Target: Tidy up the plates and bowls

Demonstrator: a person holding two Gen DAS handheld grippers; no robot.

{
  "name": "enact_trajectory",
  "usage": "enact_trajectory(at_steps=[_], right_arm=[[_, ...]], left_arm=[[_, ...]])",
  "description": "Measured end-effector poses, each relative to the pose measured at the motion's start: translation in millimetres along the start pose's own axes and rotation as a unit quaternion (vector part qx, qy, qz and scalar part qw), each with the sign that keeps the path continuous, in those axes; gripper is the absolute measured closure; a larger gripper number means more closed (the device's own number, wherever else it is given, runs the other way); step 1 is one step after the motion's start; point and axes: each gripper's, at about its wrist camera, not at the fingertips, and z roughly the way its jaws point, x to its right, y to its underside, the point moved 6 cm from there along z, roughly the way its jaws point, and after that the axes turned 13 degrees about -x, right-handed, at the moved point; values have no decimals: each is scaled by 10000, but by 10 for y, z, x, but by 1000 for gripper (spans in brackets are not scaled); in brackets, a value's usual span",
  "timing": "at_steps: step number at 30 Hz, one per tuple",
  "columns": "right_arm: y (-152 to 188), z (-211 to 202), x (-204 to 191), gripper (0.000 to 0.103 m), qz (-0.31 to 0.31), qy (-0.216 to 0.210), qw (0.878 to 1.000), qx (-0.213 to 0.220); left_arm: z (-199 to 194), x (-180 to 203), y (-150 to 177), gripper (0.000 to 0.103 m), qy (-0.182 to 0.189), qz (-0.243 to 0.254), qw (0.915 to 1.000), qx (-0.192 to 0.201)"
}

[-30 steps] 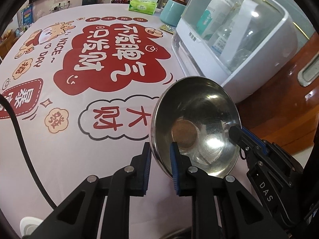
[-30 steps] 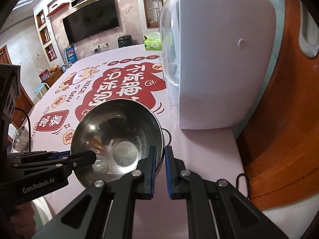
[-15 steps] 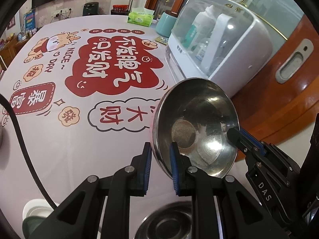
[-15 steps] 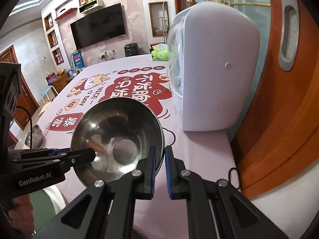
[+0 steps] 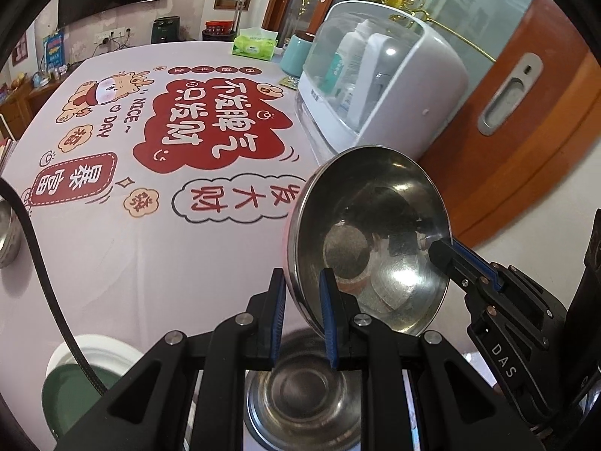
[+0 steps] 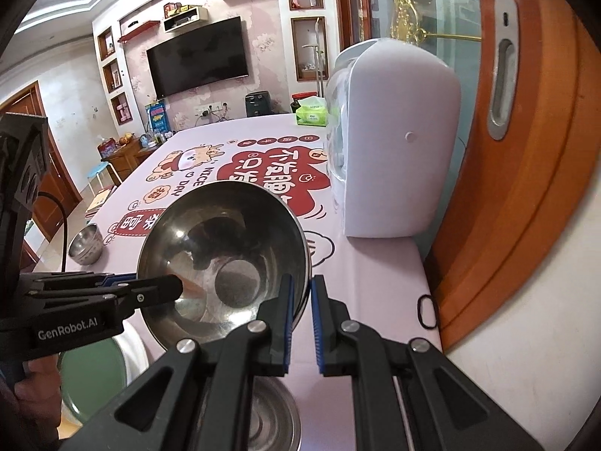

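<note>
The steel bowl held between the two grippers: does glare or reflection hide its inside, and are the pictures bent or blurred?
Left wrist view: the steel bowl shows bright glare patches low inside and dark reflections, yet its flat bottom stays readable; the door frame curves from the fisheye lens. Right wrist view: the bowl mirrors dark shapes, with little glare; edges are sharp, only the picture corners go black.

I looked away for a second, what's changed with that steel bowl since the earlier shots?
Both grippers, left and right, lifted the steel bowl higher above the table; a second steel bowl and green plate now show below. Both grips unchanged.
</note>
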Motion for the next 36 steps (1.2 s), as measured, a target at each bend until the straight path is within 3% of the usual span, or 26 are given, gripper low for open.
enact_trajectory(at_steps=[13,26,36], right_arm=[[428,-260,-74,94,-171,-132,9997,-129],[841,-183,-112,93,-376,-310,9964,-694],[1009,-45,-145,92,-475,-311,9928,-1054]], left_arm=[[-112,132,530,87,14,88,9999,-115],[108,89,971,87,-56,-155,9976,-671],[311,46,1116,87,-210,-263,9935,-1083]])
